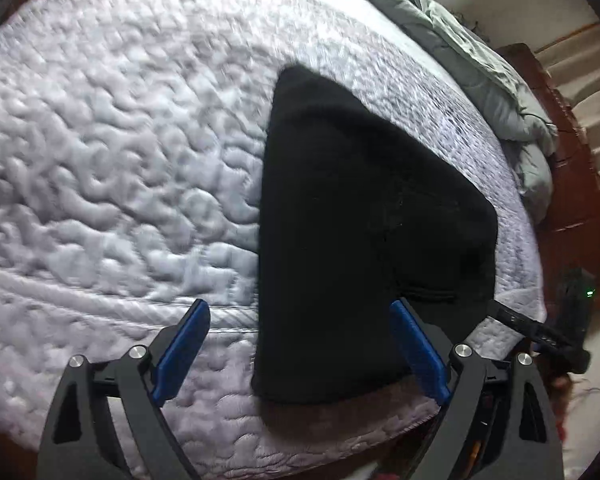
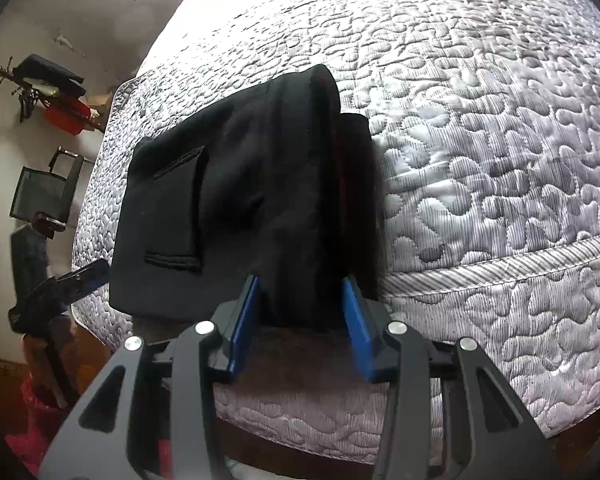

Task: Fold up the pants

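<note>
at near edge of quilted mattress (image 2: 500, 160): black pants (image 2: 228, 200) folded compact, pocket up. right gripper (image 2: 302, 300) parted, straddling near fold, apparently releasing. left gripper (image 1: 300, 344) wide open, empty, apparently ready to smooth.

We see the pants (image 1: 364, 232) lying folded on the mattress (image 1: 112, 152) near its front edge (a duvet (image 1: 480, 64) heaped behind them), one fold between our right gripper's (image 2: 303, 304) fingers.
</note>
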